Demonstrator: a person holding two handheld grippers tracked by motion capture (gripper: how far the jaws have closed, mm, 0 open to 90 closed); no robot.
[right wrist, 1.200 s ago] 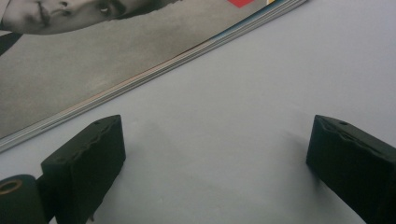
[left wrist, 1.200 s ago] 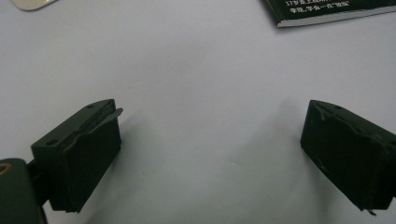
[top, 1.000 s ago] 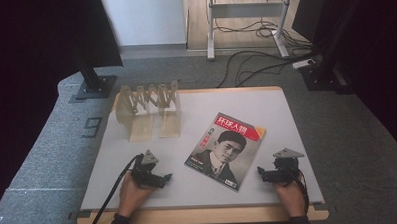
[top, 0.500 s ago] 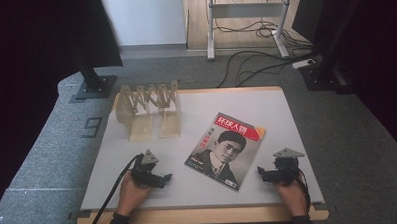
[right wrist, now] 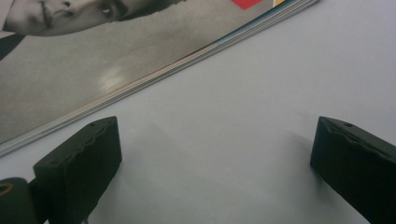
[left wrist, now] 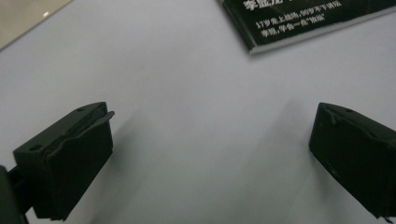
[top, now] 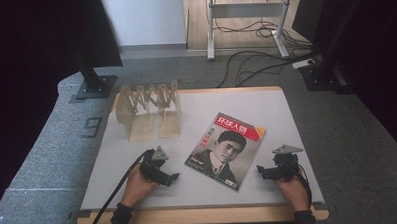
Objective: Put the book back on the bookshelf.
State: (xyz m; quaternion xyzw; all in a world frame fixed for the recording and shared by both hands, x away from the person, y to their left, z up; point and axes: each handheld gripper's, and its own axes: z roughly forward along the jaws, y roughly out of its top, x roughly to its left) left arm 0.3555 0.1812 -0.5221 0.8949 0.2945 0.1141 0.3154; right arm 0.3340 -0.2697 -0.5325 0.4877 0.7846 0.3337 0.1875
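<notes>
So on my table (top: 286, 104) the magazine (top: 227, 150) lies flat, tilted, a bit right of the middle. Behind it and off to the left there's a folding rack (top: 147, 100) standing near the far left corner, well apart from the magazine. My left gripper (top: 170, 178) rests near the front edge, just left of the magazine's near corner. My right gripper (top: 263, 173) sits just right of the magazine, also near the front.

Flat on the white worktop (top: 286, 109), right of centre: a magazine (top: 227, 148), turned askew. At far left: a wooden folding rack (top: 149, 106), upright. On the floor beyond: cables (top: 254, 55), stand bases (top: 93, 88).
</notes>
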